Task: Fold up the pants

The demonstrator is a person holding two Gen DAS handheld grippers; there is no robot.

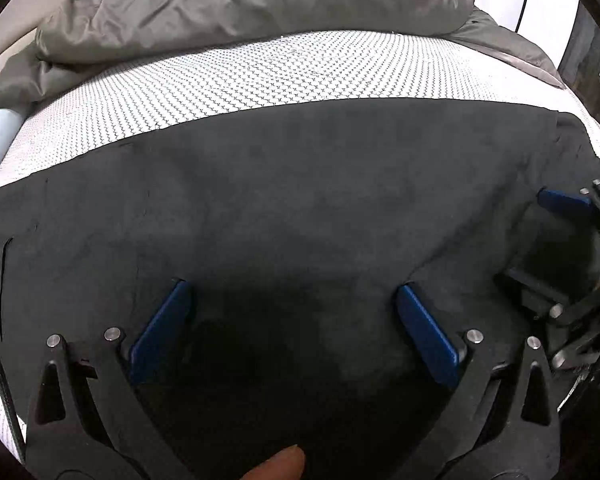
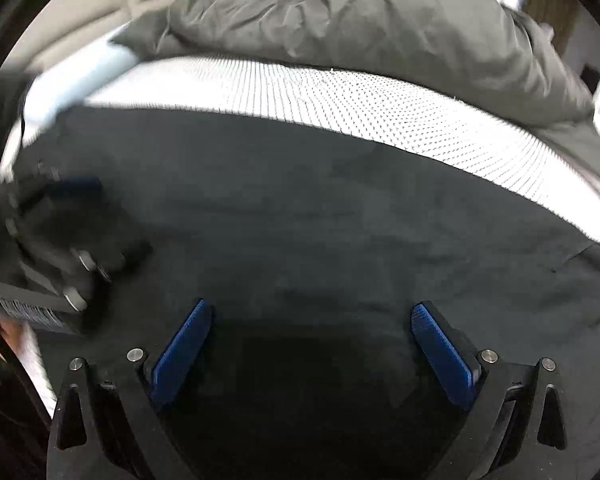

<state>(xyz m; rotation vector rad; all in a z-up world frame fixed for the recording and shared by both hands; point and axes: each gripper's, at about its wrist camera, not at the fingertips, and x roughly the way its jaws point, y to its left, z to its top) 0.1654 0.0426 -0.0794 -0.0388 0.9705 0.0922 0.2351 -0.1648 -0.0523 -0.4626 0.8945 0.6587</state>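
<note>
White mattress fabric with a fine dotted weave fills the far half of both views, and a rumpled grey duvet is heaped beyond it toward twelve o'clock; a pale blue roll lies at about ten o'clock in the right wrist view. On the bed, spread nearly flat, lie the dark pants, their far edge running as one long straight line from nine to three o'clock with only faint creases. Both pairs of tongs hover low over the cloth's near part: the left tongs stand wide apart with nothing between the blue pads, and the right tongs are likewise spread and empty. Each shows at the other's side, the right one at three o'clock in the left view, the left one at nine o'clock, blurred, in the right view. The step at hand appears to be taking hold of the near edge for a fold. To do it well, each pair should probably come down on the edge itself, pinch every layer there rather than only the top one, and grip at matching points along the hem. Lifting both sides together and level, then carrying them toward twelve o'clock, ought to land edge on edge without dragging the fabric.
</note>
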